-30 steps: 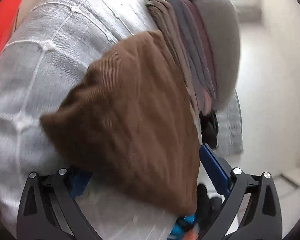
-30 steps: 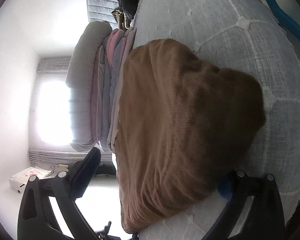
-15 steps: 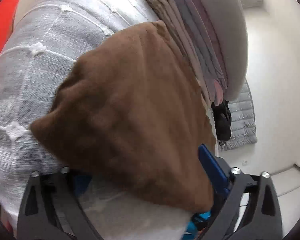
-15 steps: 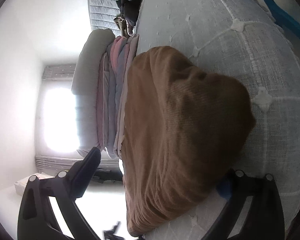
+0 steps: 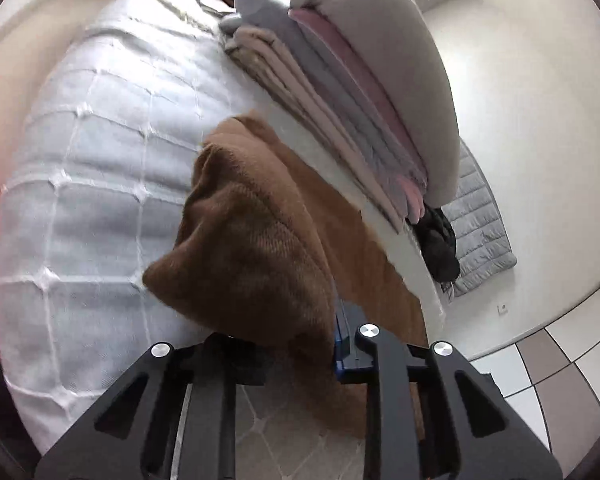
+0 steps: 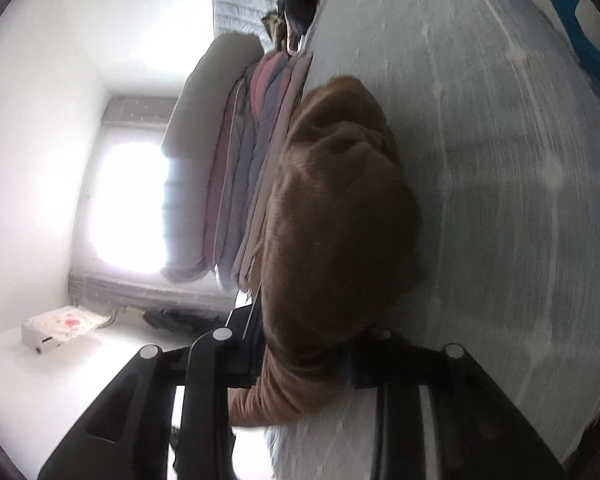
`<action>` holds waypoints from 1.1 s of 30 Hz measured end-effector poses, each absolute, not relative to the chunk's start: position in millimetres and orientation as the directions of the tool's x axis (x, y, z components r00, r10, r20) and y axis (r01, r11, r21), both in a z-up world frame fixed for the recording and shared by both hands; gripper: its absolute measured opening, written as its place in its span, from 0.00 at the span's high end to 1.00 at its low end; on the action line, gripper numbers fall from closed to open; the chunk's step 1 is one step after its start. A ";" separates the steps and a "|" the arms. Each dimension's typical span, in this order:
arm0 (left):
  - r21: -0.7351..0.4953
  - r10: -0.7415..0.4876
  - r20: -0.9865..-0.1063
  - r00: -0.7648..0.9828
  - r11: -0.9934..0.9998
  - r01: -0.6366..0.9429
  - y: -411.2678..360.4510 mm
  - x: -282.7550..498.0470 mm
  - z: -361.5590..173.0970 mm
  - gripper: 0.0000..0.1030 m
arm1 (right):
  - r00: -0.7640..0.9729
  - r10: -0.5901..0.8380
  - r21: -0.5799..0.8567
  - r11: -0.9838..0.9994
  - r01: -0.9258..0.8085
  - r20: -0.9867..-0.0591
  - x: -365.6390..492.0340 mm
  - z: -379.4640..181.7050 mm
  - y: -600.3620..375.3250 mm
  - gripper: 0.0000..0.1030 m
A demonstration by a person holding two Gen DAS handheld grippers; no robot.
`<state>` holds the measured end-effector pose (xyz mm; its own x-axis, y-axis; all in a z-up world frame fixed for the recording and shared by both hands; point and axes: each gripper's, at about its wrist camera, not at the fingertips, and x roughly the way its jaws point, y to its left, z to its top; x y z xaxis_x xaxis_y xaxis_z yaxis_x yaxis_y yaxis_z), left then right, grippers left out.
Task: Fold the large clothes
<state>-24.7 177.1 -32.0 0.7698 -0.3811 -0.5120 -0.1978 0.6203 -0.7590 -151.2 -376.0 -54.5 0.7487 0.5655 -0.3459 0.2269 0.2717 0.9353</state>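
So you've got the brown knit garment (image 5: 260,248) pinched from both ends. Your left gripper (image 5: 296,344) is clenched on the near edge of it, the fabric bunched thick between the two black fingers, with a fold bulging out to the left and the rest hanging down over the near edge of the bed. In the right wrist view your right gripper (image 6: 308,356) is clamped on the same brown cloth (image 6: 340,216), which humps up right in front of the fingers and hides the tips.

The garment sits on the white quilted bedspread (image 5: 100,168), just beside the stack of folded clothes (image 5: 360,92) at the far right of the bed. That stack has grey, pink and beige layers with a fat grey piece on top. From the right camera the brown knit looks like it touches the beige bottom layer of the stack (image 6: 240,184), though I can't tell for sure.

Past the stack there's a grey quilted mat (image 5: 480,232) on the floor with a black bundle (image 5: 440,244) against it.
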 end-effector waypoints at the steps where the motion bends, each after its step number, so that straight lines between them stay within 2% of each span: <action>1: -0.755 -0.385 -0.527 0.758 0.621 -0.210 177.5 -23.3 -36.6 0.81 | 0.747 0.562 0.933 0.260 0.250 -0.357 -155.8 -58.8 -377.5 0.60; 3: -0.740 -0.410 -0.586 0.699 0.622 -0.256 176.2 -21.2 -57.3 0.77 | 0.756 0.525 0.920 0.197 0.339 -0.391 -169.3 -77.3 -387.9 0.53; 5: -0.751 -0.420 -0.592 0.688 0.598 -0.281 181.1 -28.8 -75.7 0.62 | 0.787 0.428 0.892 0.135 0.431 -0.445 -186.3 -88.6 -408.5 0.53; 6: -0.766 -0.433 -0.582 0.689 0.576 -0.285 182.8 -31.4 -80.9 0.57 | 0.807 0.365 0.885 0.159 0.437 -0.464 -192.6 -79.7 -416.6 0.49; 7: -0.782 -0.446 -0.569 0.691 0.553 -0.287 185.3 -33.7 -83.6 0.43 | 0.820 0.313 0.878 0.204 0.434 -0.478 -196.1 -67.4 -420.5 0.39; 8: -0.798 -0.459 -0.551 0.697 0.533 -0.280 186.8 -36.0 -85.2 0.33 | 0.838 0.254 0.868 0.259 0.423 -0.484 -198.0 -51.4 -421.4 0.33; 10: -0.813 -0.471 -0.532 0.703 0.517 -0.268 184.4 -43.0 -89.7 0.22 | 0.873 0.143 0.830 0.413 0.376 -0.466 -199.6 -10.2 -414.0 0.16; 11: -0.822 -0.478 -0.522 0.707 0.504 -0.266 186.3 -42.6 -90.8 0.19 | 0.883 0.117 0.798 0.495 0.344 -0.454 -196.0 8.4 -404.6 0.14; 15: -0.854 -0.487 -0.493 0.721 0.431 -0.293 190.3 -50.0 -102.2 0.16 | 0.852 0.199 0.624 0.761 0.178 -0.484 -159.8 50.6 -338.4 0.12; 22: -0.812 -0.424 -0.542 0.726 0.487 -0.322 177.4 -38.4 -97.9 0.09 | 0.729 0.289 0.384 0.922 -0.039 -0.620 -72.3 44.3 -228.1 0.12; 25: -0.805 -0.399 -0.546 0.737 0.494 -0.329 174.8 -43.9 -99.0 0.09 | 0.681 0.270 0.311 0.948 -0.065 -0.681 -56.5 26.6 -194.3 0.07; 28: -0.791 -0.375 -0.555 0.742 0.514 -0.332 171.0 -51.8 -99.2 0.09 | 0.485 0.188 0.182 0.981 -0.059 -0.854 -40.5 -33.6 -168.9 0.05; 29: -0.784 -0.369 -0.561 0.741 0.524 -0.333 170.4 -50.4 -100.1 0.09 | 0.507 0.121 0.082 0.992 -0.097 -0.853 -45.0 -40.9 -155.0 0.05; 31: -0.791 -0.363 -0.561 0.744 0.499 -0.353 174.6 -48.1 -103.0 0.09 | 0.524 0.062 0.003 0.994 -0.113 -0.850 -50.4 -35.1 -142.7 0.06; 33: -0.811 -0.354 -0.544 0.761 0.457 -0.367 180.3 -49.8 -104.4 0.09 | 0.507 0.124 0.076 0.990 -0.115 -0.853 -51.1 -22.2 -145.9 0.06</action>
